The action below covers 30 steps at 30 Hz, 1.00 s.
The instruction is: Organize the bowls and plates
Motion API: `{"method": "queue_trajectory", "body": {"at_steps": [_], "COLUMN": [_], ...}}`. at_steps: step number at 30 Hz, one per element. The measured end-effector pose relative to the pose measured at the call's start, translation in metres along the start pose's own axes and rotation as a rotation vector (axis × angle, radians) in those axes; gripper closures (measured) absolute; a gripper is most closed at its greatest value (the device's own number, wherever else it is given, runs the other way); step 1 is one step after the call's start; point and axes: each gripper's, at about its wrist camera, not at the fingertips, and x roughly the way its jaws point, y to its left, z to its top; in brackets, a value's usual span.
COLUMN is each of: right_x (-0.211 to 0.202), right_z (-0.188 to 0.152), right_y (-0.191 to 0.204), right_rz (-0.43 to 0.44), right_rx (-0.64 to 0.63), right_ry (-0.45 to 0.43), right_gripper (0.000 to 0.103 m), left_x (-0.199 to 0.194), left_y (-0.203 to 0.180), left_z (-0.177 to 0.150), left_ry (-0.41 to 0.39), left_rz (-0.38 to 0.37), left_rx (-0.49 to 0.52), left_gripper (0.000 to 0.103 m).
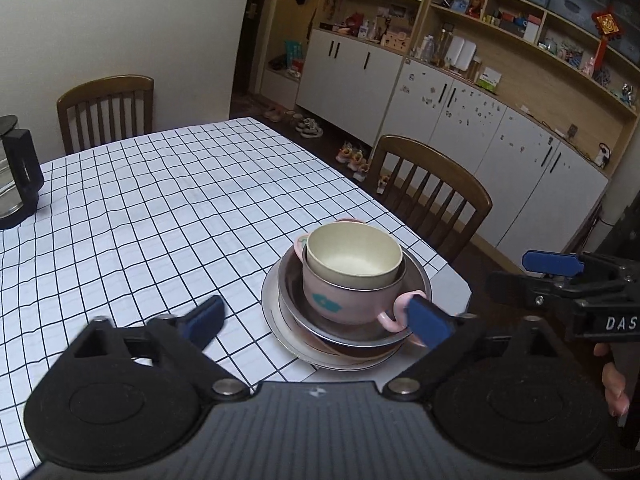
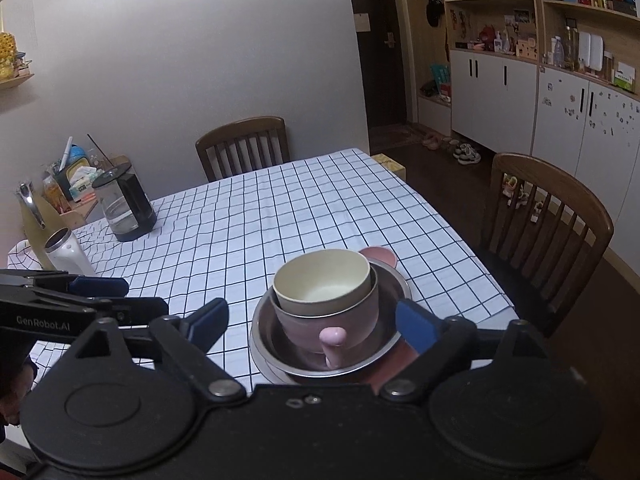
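A stack of dishes stands near the table's front right corner. A cream bowl [image 1: 354, 256] sits inside a pink two-handled bowl [image 1: 344, 300], which sits in a steel bowl [image 1: 352, 332] on a plate [image 1: 276, 320]. The right wrist view shows the same stack: cream bowl [image 2: 322, 282], pink bowl [image 2: 332, 326], steel bowl [image 2: 264, 328]. My left gripper [image 1: 316, 320] is open and empty, its fingers to either side of the stack's near edge. My right gripper [image 2: 312, 324] is open and empty, straddling the stack from the front. The right gripper also shows at the left wrist view's right edge [image 1: 560, 276].
A checked tablecloth [image 1: 160, 200] covers the table. A glass kettle [image 2: 124, 204] and a white flask [image 2: 66, 252] stand at the far left. Wooden chairs stand behind [image 2: 244, 144] and to the right [image 2: 552, 232]. Cabinets and shelves line the right wall.
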Motion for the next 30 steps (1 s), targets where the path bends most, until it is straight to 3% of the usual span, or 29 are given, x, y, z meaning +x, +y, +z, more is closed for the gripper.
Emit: {"method": "queue_trajectory", "body": {"at_steps": [16,30], "right_x": [-0.033,-0.046], "right_z": [-0.009,-0.011], "right_y": [-0.018,-0.025], "right_rz": [0.063,0.111], "right_rx": [-0.04,-0.007], "right_ry": [-0.02,-0.005], "right_gripper": [0.0,0.0], "left_x": [-0.033,-0.051], "left_y": [-0.063,-0.076], "left_z": [-0.019,-0.027], "left_ry": [-0.059,-0.082], "left_rz": [0.116,0.184], "left_rx": [-0.031,-0.12], "left_gripper": [0.0,0.0]}}
